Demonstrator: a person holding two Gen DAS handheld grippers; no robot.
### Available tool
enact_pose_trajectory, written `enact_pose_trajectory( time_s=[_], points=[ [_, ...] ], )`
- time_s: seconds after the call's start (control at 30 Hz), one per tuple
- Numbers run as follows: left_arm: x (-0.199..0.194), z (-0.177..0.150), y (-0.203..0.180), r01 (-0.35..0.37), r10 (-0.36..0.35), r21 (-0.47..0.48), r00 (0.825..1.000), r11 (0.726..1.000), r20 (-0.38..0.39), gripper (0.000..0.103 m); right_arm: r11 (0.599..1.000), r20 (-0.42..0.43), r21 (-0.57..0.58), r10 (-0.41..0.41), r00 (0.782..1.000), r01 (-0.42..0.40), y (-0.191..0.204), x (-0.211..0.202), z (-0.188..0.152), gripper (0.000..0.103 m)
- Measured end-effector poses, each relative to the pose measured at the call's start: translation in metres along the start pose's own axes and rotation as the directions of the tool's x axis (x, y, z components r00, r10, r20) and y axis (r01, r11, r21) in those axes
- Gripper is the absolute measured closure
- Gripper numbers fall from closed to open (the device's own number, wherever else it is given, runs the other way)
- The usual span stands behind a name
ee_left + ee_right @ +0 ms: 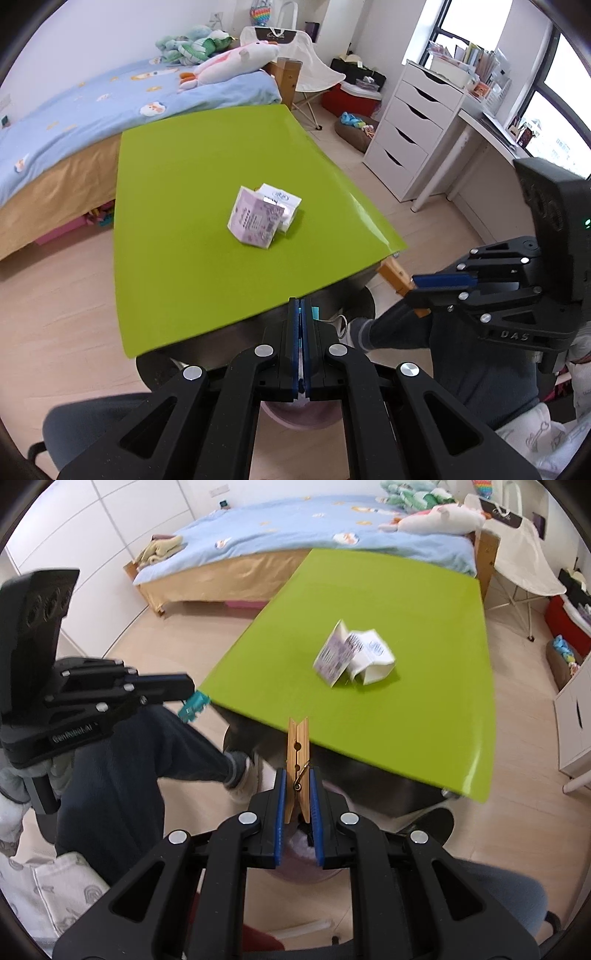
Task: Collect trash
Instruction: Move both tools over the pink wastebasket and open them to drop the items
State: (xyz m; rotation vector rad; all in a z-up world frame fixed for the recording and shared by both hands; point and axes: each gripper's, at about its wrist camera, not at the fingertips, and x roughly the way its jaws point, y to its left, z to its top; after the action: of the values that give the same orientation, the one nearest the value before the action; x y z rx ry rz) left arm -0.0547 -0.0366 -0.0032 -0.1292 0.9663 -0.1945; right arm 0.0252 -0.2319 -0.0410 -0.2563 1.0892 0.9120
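Note:
A crumpled purple-and-white paper carton lies against a white carton on the green table; both also show in the right wrist view. My right gripper is shut on a wooden clothespin, held off the table's near edge; it also shows in the left wrist view. My left gripper is shut on a small teal piece, seen sticking out of it in the right wrist view. A pinkish bin lies below both grippers, mostly hidden.
A bed with plush toys stands behind the table. A white drawer unit and desk are at the right. The person's legs are beside the table's near edge. A folding chair stands at the back.

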Motion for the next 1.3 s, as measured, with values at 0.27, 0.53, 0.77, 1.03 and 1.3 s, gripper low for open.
enact_pose_trajectory(
  time_s=[0.27,0.53,0.77,1.03,1.3],
  points=[
    [-0.008,-0.015,0.003,0.013,-0.013,-0.019,1.000,1.000,0.001,0.100,0.999,-0.042,0.007,0.040,0.998,-0.040,0.008,0.013,-0.018,0.091],
    [-0.009,-0.015,-0.003,0.022,-0.022,-0.004,1.000,1.000,-0.001,0.100,0.999,-0.037,0.016,0.043,0.998,-0.042,0.005,0.014,-0.016,0.039],
    [-0.004,-0.017,-0.015,0.047,-0.046,0.042,0.999,0.998,-0.022,0.100,0.995,0.030,0.103,-0.015,0.999,0.012,-0.014,-0.003,-0.016,0.007],
    [0.006,-0.017,-0.032,0.085,-0.079,0.106,0.995,0.991,-0.059,0.097,0.985,0.074,0.165,-0.058,0.996,0.045,-0.035,-0.021,-0.018,0.006],
    [0.015,-0.017,-0.034,0.094,-0.089,0.090,0.994,0.991,-0.062,0.022,0.982,0.086,0.186,-0.046,0.995,0.030,-0.041,-0.023,-0.021,0.005]
  ],
)
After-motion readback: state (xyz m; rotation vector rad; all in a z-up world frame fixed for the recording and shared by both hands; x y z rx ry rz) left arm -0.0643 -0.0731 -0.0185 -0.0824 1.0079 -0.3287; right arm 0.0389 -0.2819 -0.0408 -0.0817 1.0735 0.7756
